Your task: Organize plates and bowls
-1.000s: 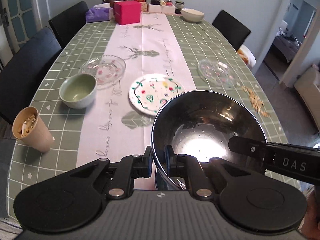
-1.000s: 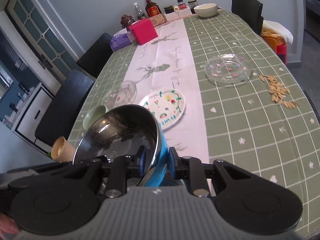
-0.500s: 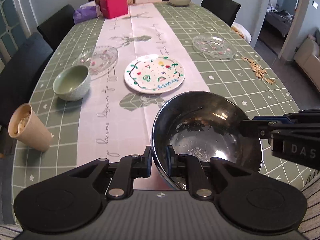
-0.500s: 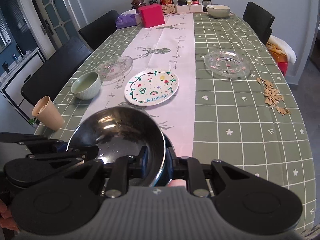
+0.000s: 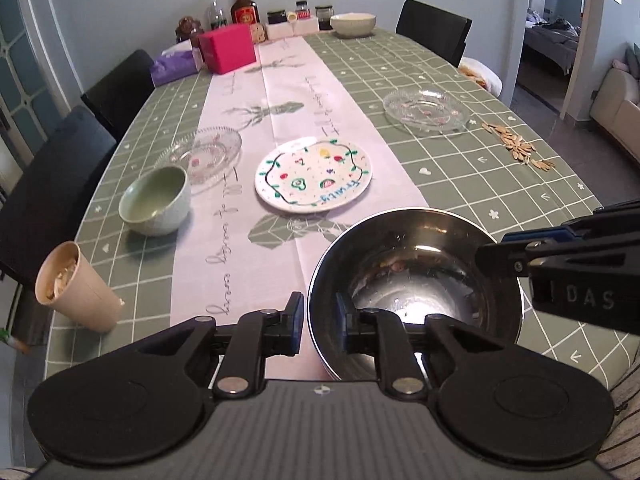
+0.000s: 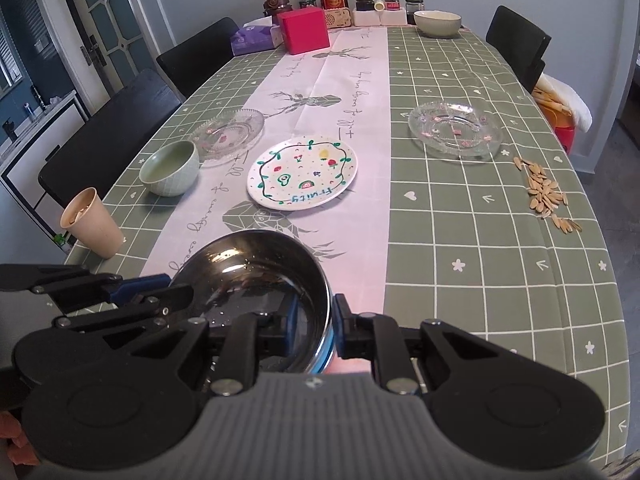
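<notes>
A steel bowl (image 5: pixel 416 264) (image 6: pixel 256 272) sits low at the near end of the table, a gripper on either side of its rim. My left gripper (image 5: pixel 320 316) (image 6: pixel 172 286) straddles the near rim; its jaws are opening and the pads stand just off the metal. My right gripper (image 6: pixel 314 320) (image 5: pixel 496 246) is shut on the opposite rim. Beyond lie a painted plate (image 5: pixel 314 178) (image 6: pixel 302 178), a green bowl (image 5: pixel 154 200) (image 6: pixel 170 168) and two glass plates (image 5: pixel 204 154) (image 5: pixel 424 110). A cream bowl (image 5: pixel 353 24) stands at the far end.
A paper cup (image 5: pixel 76 286) of scraps stands near the left edge. Loose seeds (image 5: pixel 516 146) lie by the right edge. A pink box (image 5: pixel 228 52), a tissue pack, bottles and jars crowd the far end. Dark chairs line both sides.
The steel bowl was tilted up and has come down level at the table's near end. Both wrists rolled upright. The left jaws have widened off the rim.
</notes>
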